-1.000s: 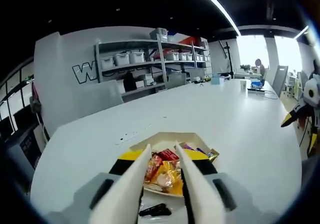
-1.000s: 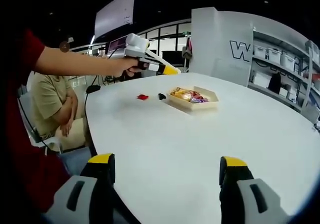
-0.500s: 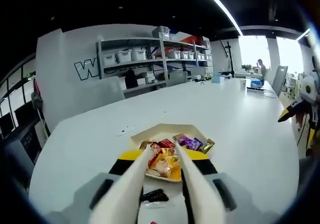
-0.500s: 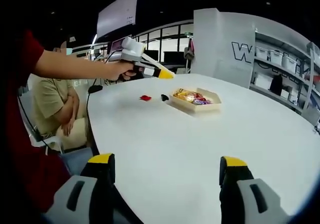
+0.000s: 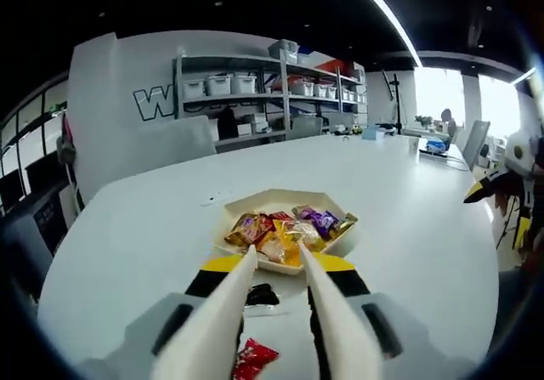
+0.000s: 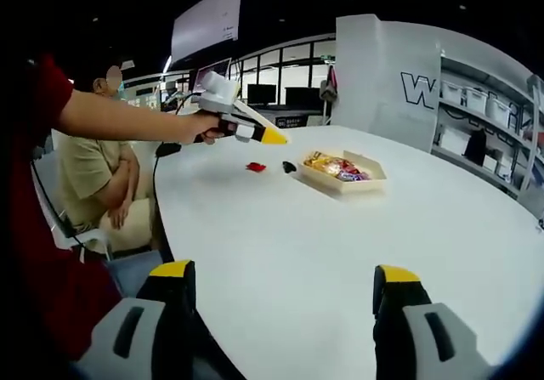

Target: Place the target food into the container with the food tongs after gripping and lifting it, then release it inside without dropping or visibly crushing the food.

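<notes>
Count: one shallow beige cardboard tray [image 5: 252,200] [image 6: 374,177] on the white tabletop [image 5: 408,218] [image 6: 340,244], one small red wrapped snack [image 5: 252,358] [image 6: 255,167], one small black wrapped snack [image 5: 261,295] [image 6: 289,167]. The tray holds a pile of wrapped candies [image 5: 285,231] [image 6: 338,168] in orange, gold, red and purple; exact number cannot be told.

Red snack: flat crinkled foil packet, lying loose on the tabletop outside the tray. Black snack lies between it and the tray, just beside the tray's near edge.

Left gripper [image 5: 276,257] carries the white food tongs [image 5: 212,329]; the tong arms run forward with a gap at the tips, nothing between them. Tips sit over the tray's near rim. Red snack is back near the base of the tongs, between the two arms in the left gripper view.

Right gripper [image 6: 283,288]: yellow-tipped fingers [image 6: 172,269] spread wide, empty, over bare tabletop, well apart from tray and both snacks.
</notes>
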`<state>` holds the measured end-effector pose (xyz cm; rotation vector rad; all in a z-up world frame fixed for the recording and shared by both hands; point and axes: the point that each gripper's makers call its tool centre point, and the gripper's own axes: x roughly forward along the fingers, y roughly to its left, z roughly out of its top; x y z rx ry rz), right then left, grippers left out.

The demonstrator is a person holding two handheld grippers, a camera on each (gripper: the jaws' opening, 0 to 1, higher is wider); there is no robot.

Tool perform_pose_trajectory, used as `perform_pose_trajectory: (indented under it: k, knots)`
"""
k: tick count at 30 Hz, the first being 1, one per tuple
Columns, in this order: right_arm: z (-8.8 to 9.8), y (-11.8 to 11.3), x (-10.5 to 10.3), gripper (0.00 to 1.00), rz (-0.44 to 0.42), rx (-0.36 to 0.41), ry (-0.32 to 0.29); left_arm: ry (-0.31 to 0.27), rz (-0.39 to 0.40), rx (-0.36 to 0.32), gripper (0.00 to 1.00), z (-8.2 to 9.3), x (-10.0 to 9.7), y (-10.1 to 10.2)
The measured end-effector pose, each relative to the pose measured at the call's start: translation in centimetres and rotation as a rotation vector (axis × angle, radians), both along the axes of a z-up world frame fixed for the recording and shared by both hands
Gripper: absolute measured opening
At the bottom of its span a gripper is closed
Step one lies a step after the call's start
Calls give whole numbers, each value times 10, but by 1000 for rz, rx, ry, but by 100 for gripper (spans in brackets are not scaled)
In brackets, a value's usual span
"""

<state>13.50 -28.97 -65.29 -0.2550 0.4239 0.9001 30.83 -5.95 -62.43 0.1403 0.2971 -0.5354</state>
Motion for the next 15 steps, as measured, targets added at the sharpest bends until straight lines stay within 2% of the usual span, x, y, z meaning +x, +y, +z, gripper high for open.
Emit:
perform_pose_trajectory:
  k: [15]
  knots:
    - [0,3,-1,85,7,4,-4,34,27,23,27,-18,-16,20]
